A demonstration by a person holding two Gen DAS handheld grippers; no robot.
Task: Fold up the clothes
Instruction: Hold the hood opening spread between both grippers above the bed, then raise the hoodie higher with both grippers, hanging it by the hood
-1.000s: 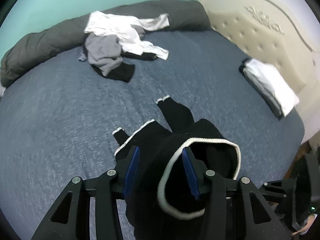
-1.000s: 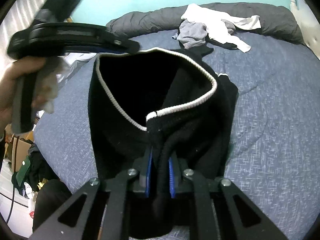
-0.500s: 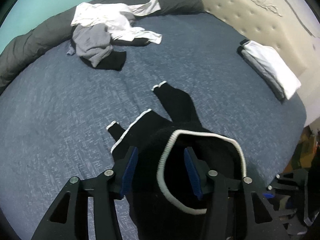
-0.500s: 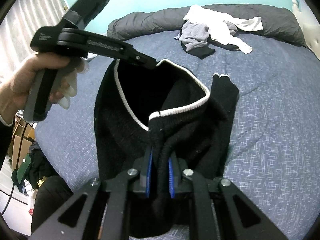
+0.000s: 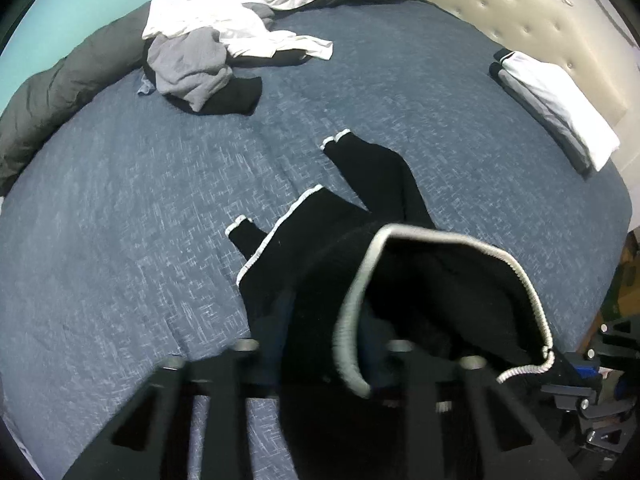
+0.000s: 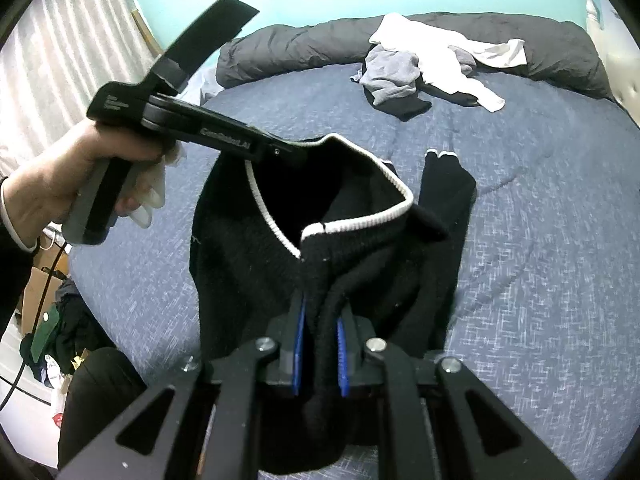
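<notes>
A black sweater with white trim (image 5: 312, 240) hangs over the blue bed (image 5: 120, 220), its sleeves and hem lying on the cover. My right gripper (image 6: 320, 344) is shut on a bunch of the sweater (image 6: 248, 264) below the neckline. My left gripper (image 5: 324, 320) points steeply down with the white-edged collar between its blurred, closing jaws; the pads are hidden by fabric. In the right wrist view a hand (image 6: 60, 184) holds the left gripper (image 6: 296, 152), and its tip meets the raised collar edge.
A loose pile of white, grey and black clothes (image 5: 200, 60) lies at the far side against a rolled grey duvet (image 5: 60, 92). A folded stack (image 5: 556, 100) sits by the padded headboard (image 5: 520, 12). Boxes and clutter (image 6: 48, 320) are on the floor beside the bed.
The left gripper has sunk toward the collar and its jaws have drawn together on the fabric. The sweater has dropped lower, with more of it on the bed. The right gripper has kept still.
</notes>
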